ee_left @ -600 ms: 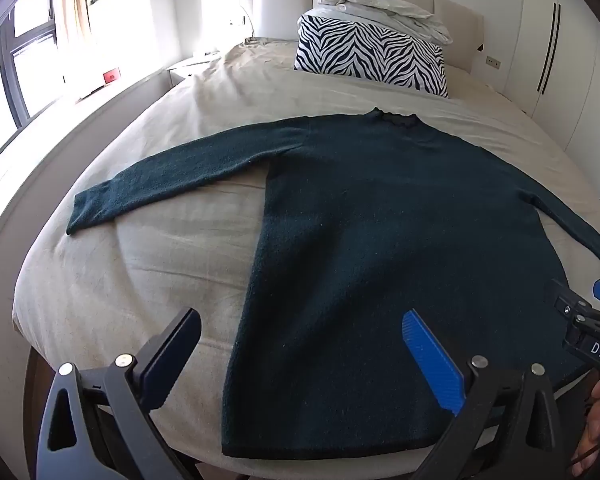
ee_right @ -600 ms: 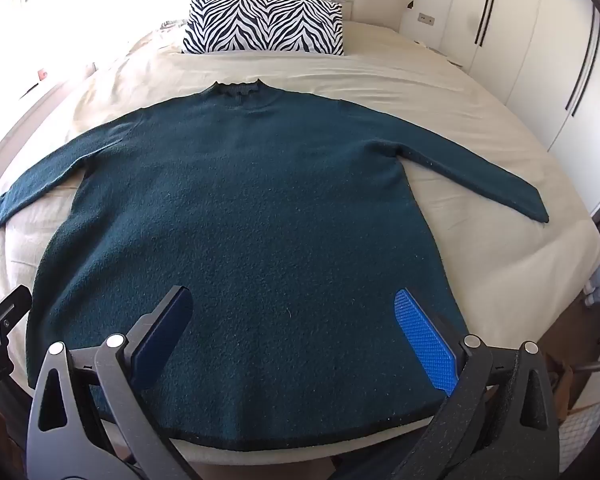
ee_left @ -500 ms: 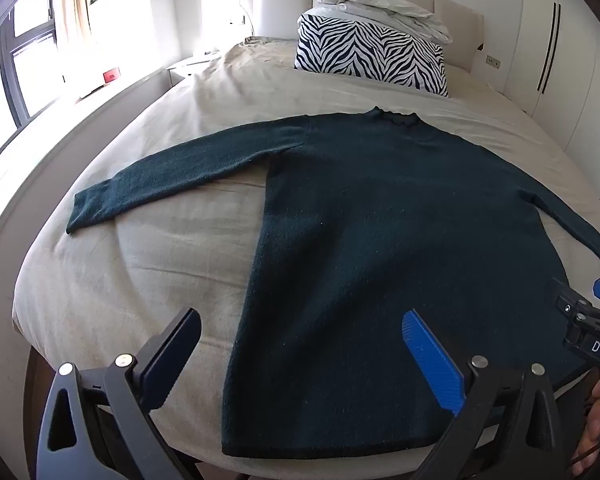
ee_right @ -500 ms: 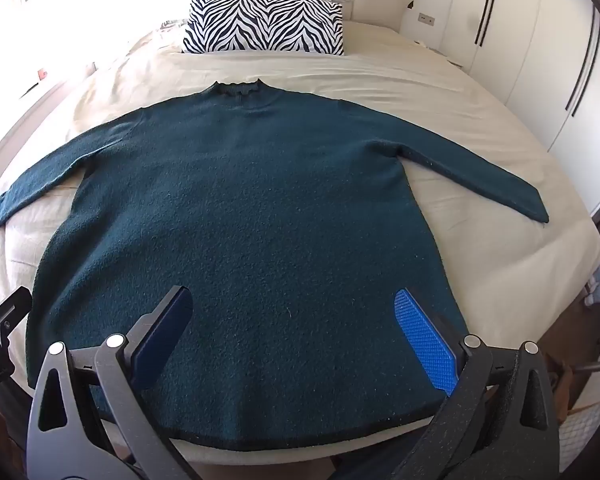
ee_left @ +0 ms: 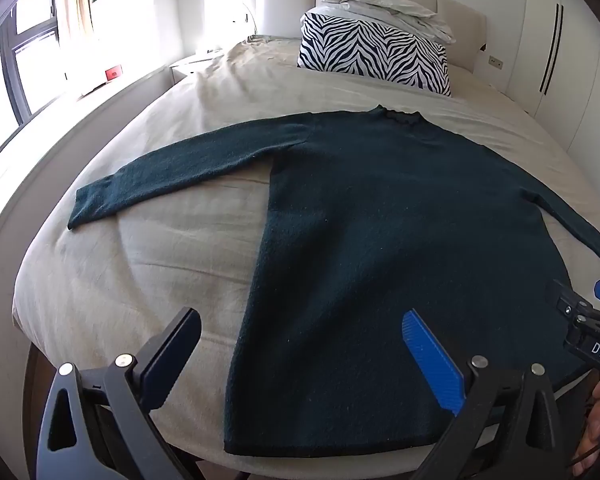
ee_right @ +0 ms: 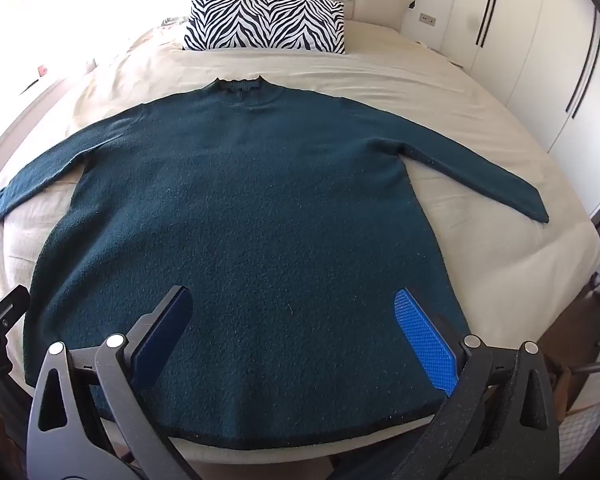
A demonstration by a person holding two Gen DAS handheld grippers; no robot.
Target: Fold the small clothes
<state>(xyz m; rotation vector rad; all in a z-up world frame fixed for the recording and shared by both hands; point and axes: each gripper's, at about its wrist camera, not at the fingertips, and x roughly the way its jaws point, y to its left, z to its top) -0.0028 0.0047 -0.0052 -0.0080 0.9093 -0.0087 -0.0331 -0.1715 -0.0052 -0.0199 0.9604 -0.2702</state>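
A dark teal knit sweater (ee_left: 400, 240) (ee_right: 252, 200) lies flat on the bed, front up, collar toward the headboard, both sleeves spread out to the sides. My left gripper (ee_left: 300, 320) hovers open above the sweater's lower left edge, nothing between its fingers. My right gripper (ee_right: 292, 300) hovers open above the lower middle of the sweater near the hem, holding nothing. Part of the right gripper (ee_left: 592, 320) shows at the right edge of the left wrist view, with a person's hand (ee_left: 598, 420) below it.
The beige bed sheet (ee_left: 152, 264) (ee_right: 480, 128) surrounds the sweater. A zebra-print pillow (ee_left: 374, 56) (ee_right: 266, 20) with folded white bedding on top stands at the headboard. White wardrobe doors (ee_right: 540, 52) line the right; a window (ee_left: 24, 60) is at left.
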